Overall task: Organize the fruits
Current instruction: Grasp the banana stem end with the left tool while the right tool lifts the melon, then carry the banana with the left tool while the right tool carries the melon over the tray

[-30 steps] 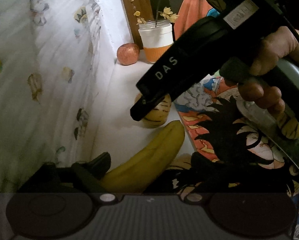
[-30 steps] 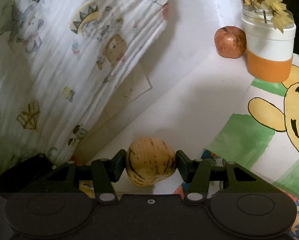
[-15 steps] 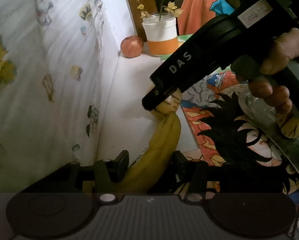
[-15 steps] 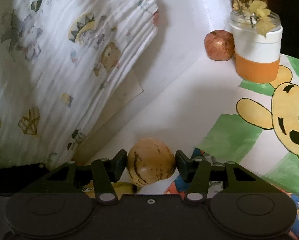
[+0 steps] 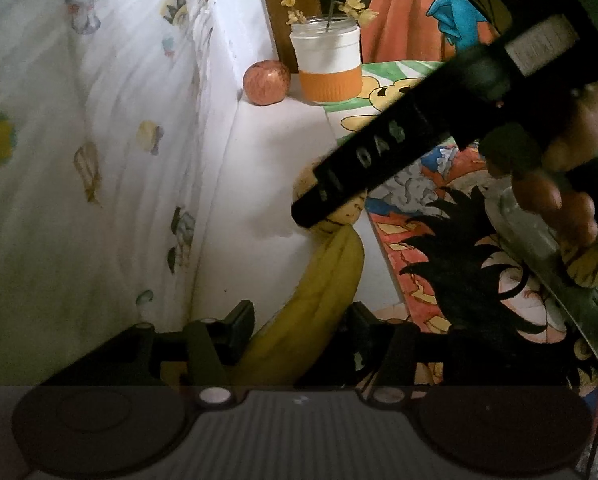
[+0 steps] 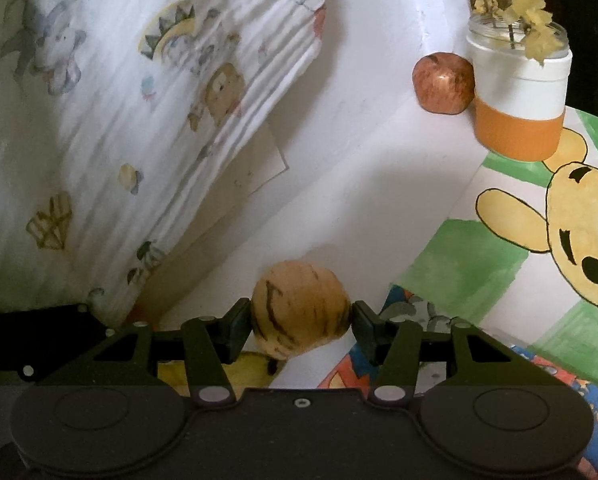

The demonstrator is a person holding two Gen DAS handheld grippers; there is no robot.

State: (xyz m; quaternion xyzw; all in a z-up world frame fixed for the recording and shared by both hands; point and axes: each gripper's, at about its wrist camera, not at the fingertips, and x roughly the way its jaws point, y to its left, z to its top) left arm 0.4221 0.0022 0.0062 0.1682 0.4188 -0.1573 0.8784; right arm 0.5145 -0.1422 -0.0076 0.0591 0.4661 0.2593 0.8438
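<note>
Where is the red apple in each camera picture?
Left wrist view: the apple sits near the top, a little left of the middle, by the white wall.
Right wrist view: the apple is in the upper right, against the same wall.
Shared landmark: the white and orange jar with yellow flowers stands just right of the apple in both views.

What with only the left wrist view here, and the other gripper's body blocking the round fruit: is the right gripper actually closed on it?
Observer: Yes. The right wrist view shows the right gripper with a pad pressed against each side of the striped yellow fruit.
Operator: Anything off to its left that is hidden from me?
Observer: A pale paper sheet sticks out from under the printed cloth.
</note>
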